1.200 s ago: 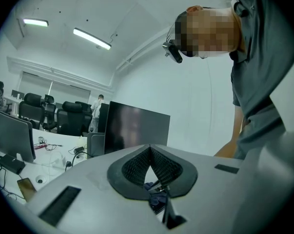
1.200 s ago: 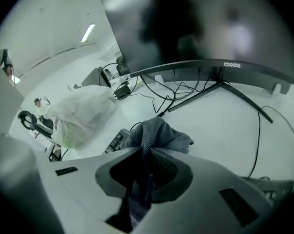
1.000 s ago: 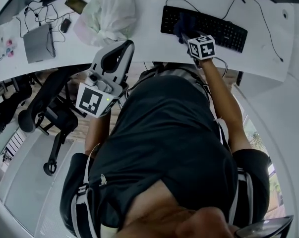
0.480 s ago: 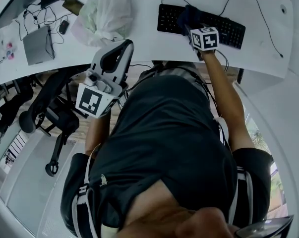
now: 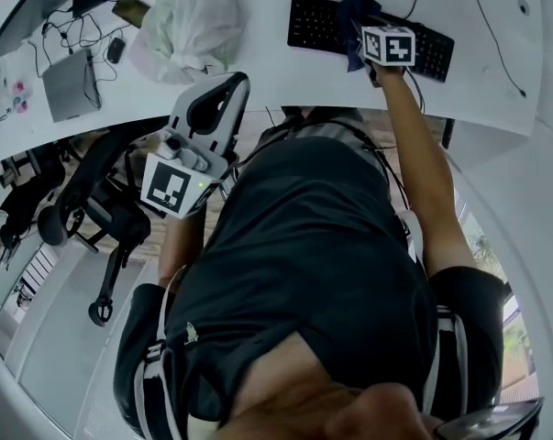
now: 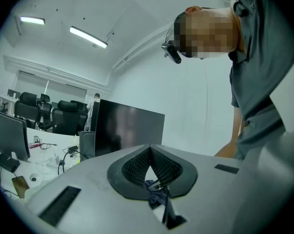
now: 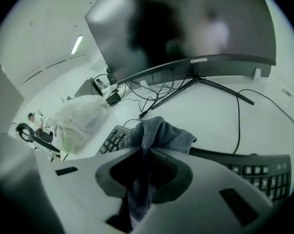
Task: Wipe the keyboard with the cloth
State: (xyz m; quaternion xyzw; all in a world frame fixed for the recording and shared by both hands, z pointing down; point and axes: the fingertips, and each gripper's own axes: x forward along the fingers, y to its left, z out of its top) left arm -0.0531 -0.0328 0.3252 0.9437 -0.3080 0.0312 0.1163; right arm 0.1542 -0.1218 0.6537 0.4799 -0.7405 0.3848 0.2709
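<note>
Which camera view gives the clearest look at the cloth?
The right gripper view: the cloth fills the centre, pinched in the right gripper and bunched over the keyboard. The head view shows only a small dark bundle ahead of the gripper's marker cube. The left gripper view looks elsewhere and misses it.

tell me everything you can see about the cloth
The cloth is a dark blue-grey rag with a towel-like nap, soft and crumpled. The right gripper has its jaws shut on a bunched fold of it. One end trails back between the jaws, and the rest bulges out in front in loose folds. It sits over the black keyboard, apparently resting on the keys, near the keyboard's middle in the head view.
</note>
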